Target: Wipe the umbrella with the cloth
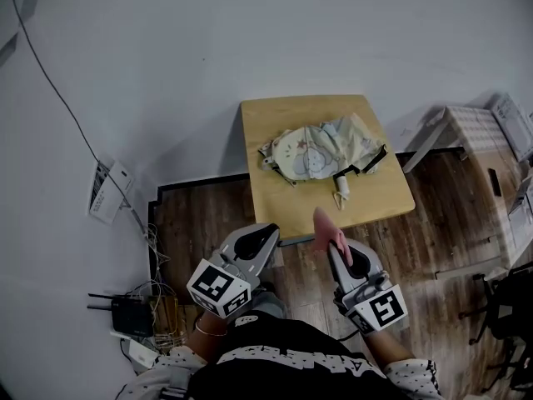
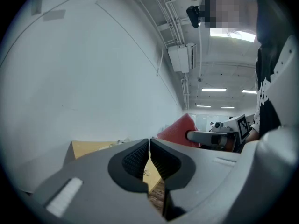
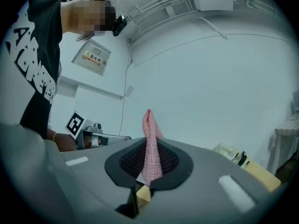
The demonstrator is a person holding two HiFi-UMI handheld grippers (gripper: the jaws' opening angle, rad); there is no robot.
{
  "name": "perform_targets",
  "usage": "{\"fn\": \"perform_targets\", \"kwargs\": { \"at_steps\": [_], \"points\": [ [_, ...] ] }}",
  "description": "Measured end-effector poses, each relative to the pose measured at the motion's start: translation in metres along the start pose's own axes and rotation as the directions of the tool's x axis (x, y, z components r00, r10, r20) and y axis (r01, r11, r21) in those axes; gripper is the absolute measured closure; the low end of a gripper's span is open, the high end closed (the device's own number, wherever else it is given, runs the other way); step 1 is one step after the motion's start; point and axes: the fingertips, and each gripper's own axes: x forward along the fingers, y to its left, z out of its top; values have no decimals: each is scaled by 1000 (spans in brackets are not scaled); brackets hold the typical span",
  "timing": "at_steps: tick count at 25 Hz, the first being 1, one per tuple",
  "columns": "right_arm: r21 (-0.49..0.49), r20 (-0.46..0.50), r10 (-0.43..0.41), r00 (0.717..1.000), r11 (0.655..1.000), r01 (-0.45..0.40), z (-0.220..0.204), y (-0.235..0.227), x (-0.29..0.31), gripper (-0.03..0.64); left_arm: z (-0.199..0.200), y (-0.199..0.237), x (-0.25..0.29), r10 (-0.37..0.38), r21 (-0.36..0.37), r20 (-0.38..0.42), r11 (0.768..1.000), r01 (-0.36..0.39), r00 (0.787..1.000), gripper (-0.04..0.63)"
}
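Umbrella: folded, not rolled tight. Canopy loose and crumpled, pale cream and soft green with a cartoon print. Black strap across the right-hand end. Small white handle end pointing toward the near edge. Lying flat on the light wooden table, in its middle to far part, long axis running left to right in the head view.

Cloth: pink, with a fine knitted weave. Folded into a narrow strip and pinched between the jaws of the right gripper. Free end standing up past the jaw tips in a pointed peak. Held near the table's near edge, well apart from the umbrella.
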Motion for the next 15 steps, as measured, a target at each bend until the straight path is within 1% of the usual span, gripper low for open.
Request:
{"fn": "perform_targets", "kwargs": {
  "at_steps": [4,6,10,15],
  "points": [
    [-31,-53,-39,998,999,37,-11,-13,13,586,-2,27,12,1,-14,-10,1000,-1,1000,594],
    [-32,-65,-60,996,998,58,-13,-21,19,586,1,36,18,-7,-12,-13,1000,7,1000,593],
    [-26,-54,-78,996,997,77,-13,-32,36,586,4,51,29,-24,-10,-17,1000,24,1000,594],
    [-24,-39,-83,996,996,82,-13,-40,57,586,3,64,41,-57,-13,-45,998,56,997,592]
  ]
}}
